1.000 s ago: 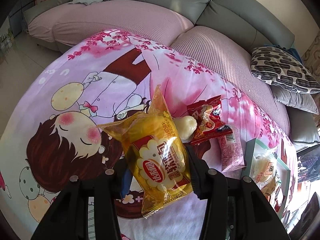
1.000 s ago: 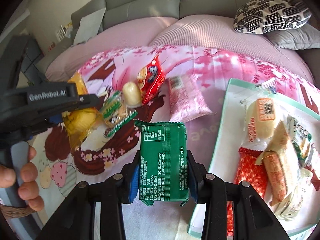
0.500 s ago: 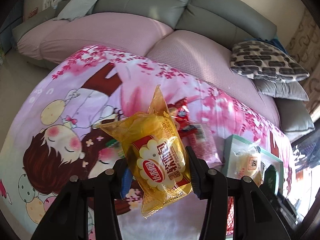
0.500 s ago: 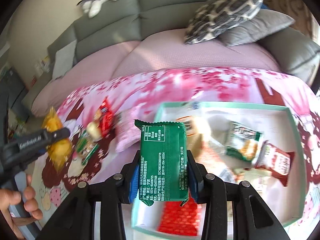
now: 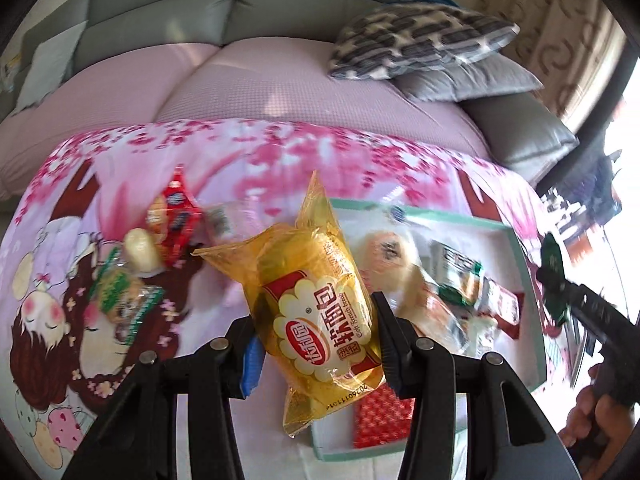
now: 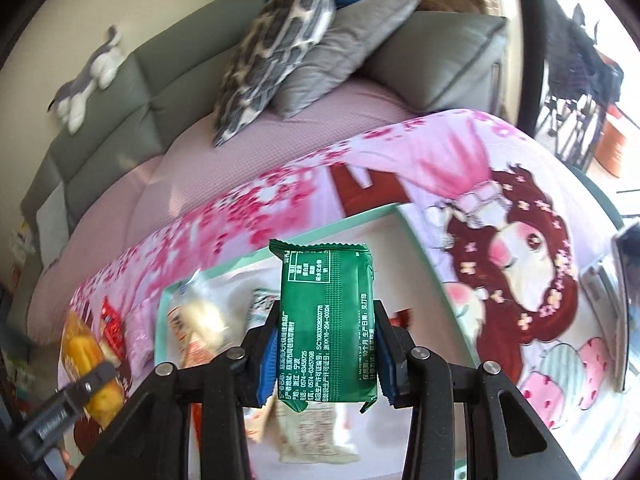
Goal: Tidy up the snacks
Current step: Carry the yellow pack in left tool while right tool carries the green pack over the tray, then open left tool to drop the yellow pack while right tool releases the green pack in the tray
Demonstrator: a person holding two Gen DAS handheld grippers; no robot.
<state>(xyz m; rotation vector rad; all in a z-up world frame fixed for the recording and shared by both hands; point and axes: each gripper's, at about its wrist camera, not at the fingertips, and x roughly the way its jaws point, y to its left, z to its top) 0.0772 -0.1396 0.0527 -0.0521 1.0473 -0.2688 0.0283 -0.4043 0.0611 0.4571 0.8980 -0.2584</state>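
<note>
Your left gripper (image 5: 316, 344) is clamping the yellow bread packet (image 5: 316, 316) above the near-left corner of the mint tray (image 5: 532, 280); your right gripper (image 6: 326, 356) is clamping the green packet (image 6: 326, 320) over that tray's middle.

Colours, patterns
Yellow bread pack (image 5: 316, 312), red-white logo; green pack (image 6: 328, 320), white print; mint-rimmed tray (image 5: 524, 264); pink blossom cartoon blanket (image 5: 248, 156); grey sofa (image 5: 224, 4); black-white patterned pillow (image 5: 416, 36).

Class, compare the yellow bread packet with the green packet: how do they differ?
The yellow bread packet is puffy, see-through and tilted; the green packet is flat, opaque and upright. The yellow one shows its front logo, the green one its printed back. Each is held between jaws above the tray.
</note>
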